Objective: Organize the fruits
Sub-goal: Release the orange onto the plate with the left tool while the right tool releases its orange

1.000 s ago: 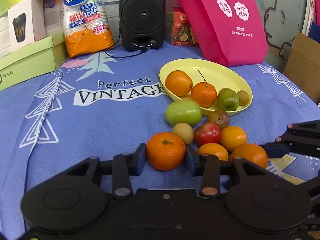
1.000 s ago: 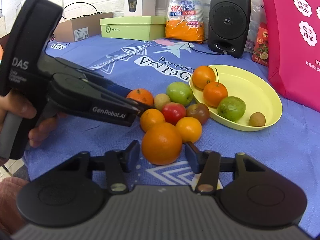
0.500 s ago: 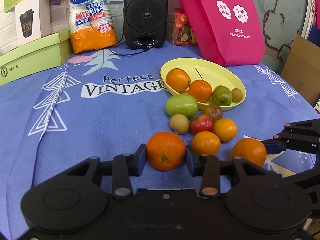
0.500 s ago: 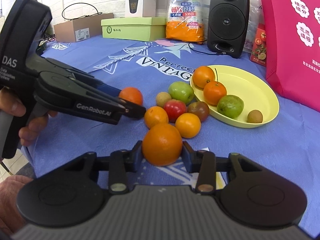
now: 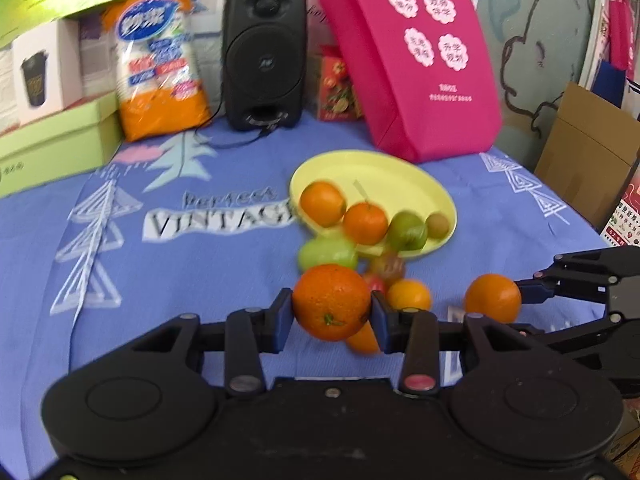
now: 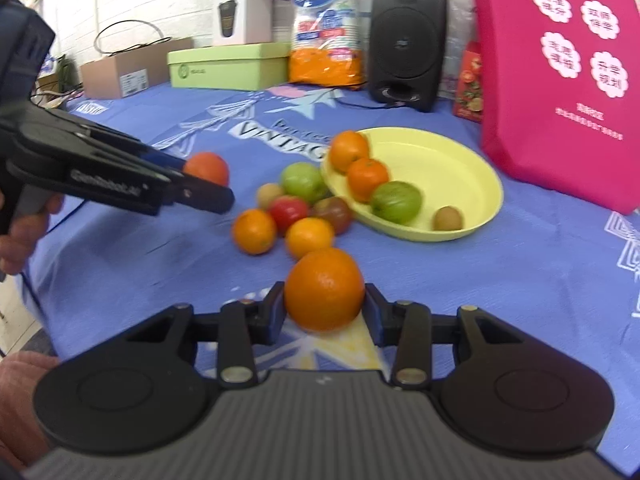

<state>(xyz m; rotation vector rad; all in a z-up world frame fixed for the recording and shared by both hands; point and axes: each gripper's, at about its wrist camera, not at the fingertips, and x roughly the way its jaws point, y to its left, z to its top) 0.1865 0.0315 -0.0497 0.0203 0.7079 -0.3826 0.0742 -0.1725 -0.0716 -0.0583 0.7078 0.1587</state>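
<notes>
My left gripper (image 5: 331,312) is shut on an orange (image 5: 331,302) and holds it above the blue cloth; it also shows in the right wrist view (image 6: 208,184). My right gripper (image 6: 325,300) is shut on another orange (image 6: 325,289), seen at the right in the left wrist view (image 5: 493,298). A yellow plate (image 6: 460,168) holds two oranges, a green fruit (image 6: 396,202) and a small brown fruit (image 6: 449,218). Several loose fruits lie beside the plate, among them a green apple (image 6: 302,182), a red apple (image 6: 287,211) and two oranges (image 6: 310,238).
A black speaker (image 5: 264,60), a bag of paper cups (image 5: 158,56), a pink bag (image 5: 412,52) and green boxes (image 5: 52,140) stand along the back of the table. A cardboard box (image 5: 584,160) stands at the right edge.
Both grippers have lifted their oranges off the cloth and pulled back from the fruit pile. The right gripper closed on its orange about a second ago.
</notes>
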